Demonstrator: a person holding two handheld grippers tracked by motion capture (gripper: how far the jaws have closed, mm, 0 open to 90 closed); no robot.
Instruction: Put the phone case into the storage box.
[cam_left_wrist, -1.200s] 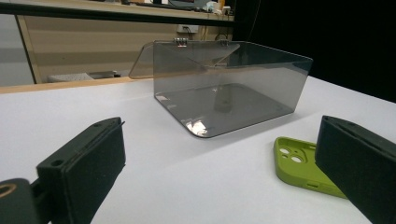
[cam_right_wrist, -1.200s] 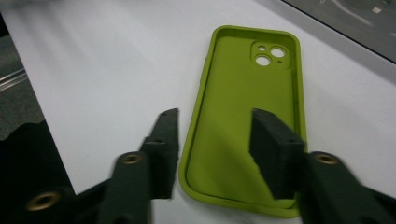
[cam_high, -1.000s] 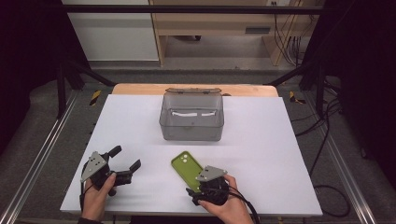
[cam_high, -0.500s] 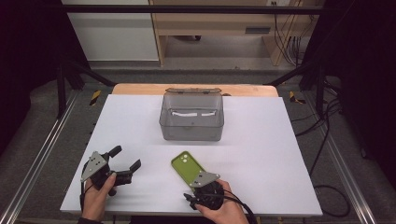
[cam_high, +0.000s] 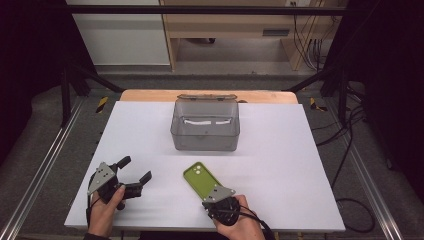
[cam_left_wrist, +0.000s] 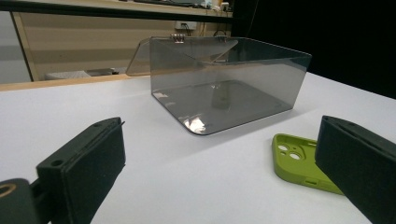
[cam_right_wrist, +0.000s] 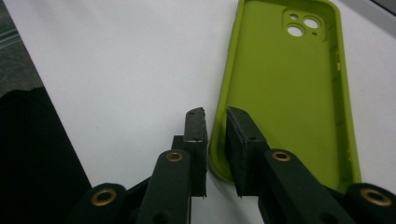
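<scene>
A green phone case (cam_high: 200, 178) lies inside up on the white table (cam_high: 280, 150), camera holes at its far end. My right gripper (cam_high: 207, 198) sits at the case's near end. In the right gripper view (cam_right_wrist: 215, 114) its jaws have just been closing and straddle the case (cam_right_wrist: 289, 93) side wall near the bottom corner. A thin sliver of table still shows beside one pad. My left gripper (cam_high: 136, 168) rests open on the table at the near left, nothing between its jaws (cam_left_wrist: 219, 140), with the case (cam_left_wrist: 299, 163) ahead on its right.
A clear grey plastic box (cam_high: 205, 125) with its hinged lid swung back stands at the table's far middle, seen close in the left gripper view (cam_left_wrist: 224, 79). Metal rails run along both sides of the table. Cables lie on the floor at the right.
The right gripper's jaws have narrowed around the near end of the green case, and the hand has shifted slightly. The left gripper and the box have stayed put.
</scene>
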